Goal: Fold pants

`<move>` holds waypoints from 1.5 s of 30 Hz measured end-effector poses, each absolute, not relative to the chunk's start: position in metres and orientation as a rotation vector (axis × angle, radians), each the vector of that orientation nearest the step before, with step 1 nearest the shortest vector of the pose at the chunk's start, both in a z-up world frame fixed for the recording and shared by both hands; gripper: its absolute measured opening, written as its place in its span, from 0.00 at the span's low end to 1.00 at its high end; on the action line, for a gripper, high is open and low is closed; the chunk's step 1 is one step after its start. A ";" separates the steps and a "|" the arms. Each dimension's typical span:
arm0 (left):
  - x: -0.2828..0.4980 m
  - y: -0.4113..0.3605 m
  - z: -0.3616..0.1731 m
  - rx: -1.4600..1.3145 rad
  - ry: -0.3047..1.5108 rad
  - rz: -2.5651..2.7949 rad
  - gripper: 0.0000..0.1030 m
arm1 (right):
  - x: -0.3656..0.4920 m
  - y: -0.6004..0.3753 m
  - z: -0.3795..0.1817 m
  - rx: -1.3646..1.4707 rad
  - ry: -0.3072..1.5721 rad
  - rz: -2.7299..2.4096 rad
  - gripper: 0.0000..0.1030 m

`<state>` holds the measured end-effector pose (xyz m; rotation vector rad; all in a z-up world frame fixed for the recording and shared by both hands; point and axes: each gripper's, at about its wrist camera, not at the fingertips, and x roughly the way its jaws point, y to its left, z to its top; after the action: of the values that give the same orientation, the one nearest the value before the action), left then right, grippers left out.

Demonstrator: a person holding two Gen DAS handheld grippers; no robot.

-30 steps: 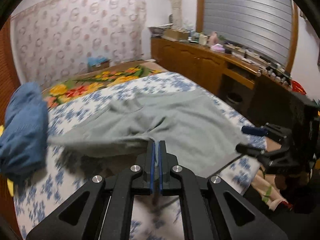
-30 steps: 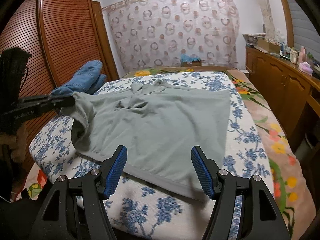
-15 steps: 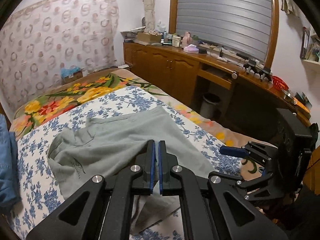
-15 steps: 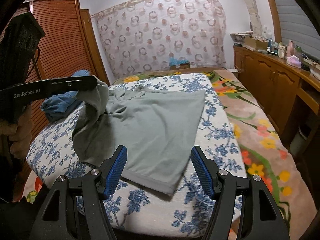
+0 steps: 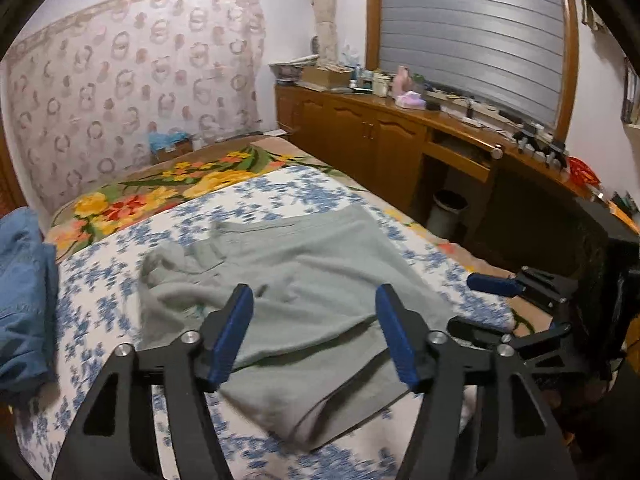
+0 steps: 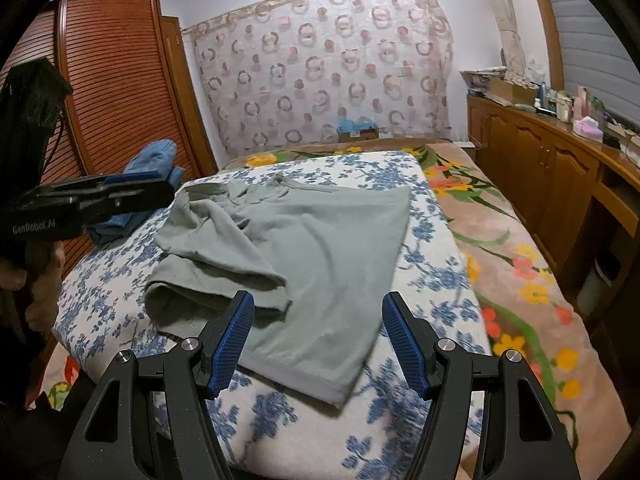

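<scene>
Both grippers, left gripper and right gripper, are hovering wide and empty at the bed's near edge, the left jaws having just been opening off the cloth; grey pants are lying on the blue-flowered quilt, one leg flopped over the other, looking one fold in, more folds remaining; blue jeans are sitting at the far left edge.
</scene>
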<state>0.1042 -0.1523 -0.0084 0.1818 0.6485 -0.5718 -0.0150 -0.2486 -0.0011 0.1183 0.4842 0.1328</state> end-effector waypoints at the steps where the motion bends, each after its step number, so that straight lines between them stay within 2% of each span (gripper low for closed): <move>1: 0.105 -0.148 -0.010 0.180 0.649 -0.561 0.65 | -0.012 -0.245 -0.001 0.114 0.485 0.139 0.66; 4: 0.106 -0.135 -0.020 0.172 0.664 -0.532 0.65 | -0.005 -0.241 -0.001 0.098 0.485 0.157 0.66; 9: 0.107 -0.121 -0.044 0.180 0.712 -0.501 0.65 | 0.016 -0.237 -0.005 0.088 0.505 0.173 0.52; 13: 0.109 -0.115 -0.064 0.179 0.765 -0.489 0.65 | 0.030 -0.232 -0.010 0.072 0.533 0.190 0.45; 23: 0.109 -0.106 -0.091 0.164 0.829 -0.477 0.65 | 0.047 -0.226 -0.019 0.055 0.603 0.212 0.39; 26: 0.108 -0.104 -0.094 0.155 0.834 -0.479 0.65 | 0.052 -0.222 -0.019 0.048 0.615 0.222 0.32; 29: 0.107 -0.103 -0.093 0.151 0.831 -0.480 0.65 | 0.055 -0.220 -0.020 0.046 0.623 0.232 0.21; 31: 0.106 -0.102 -0.091 0.147 0.823 -0.479 0.65 | 0.053 -0.219 -0.019 0.043 0.610 0.229 0.09; 45: 0.099 -0.106 -0.070 0.125 0.770 -0.508 0.65 | -0.006 -0.232 0.020 0.041 0.450 0.241 0.06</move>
<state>0.0986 -0.1057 -0.0699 0.1251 0.7695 -0.5078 -0.0059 -0.2322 0.0200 0.0408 0.4500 0.2408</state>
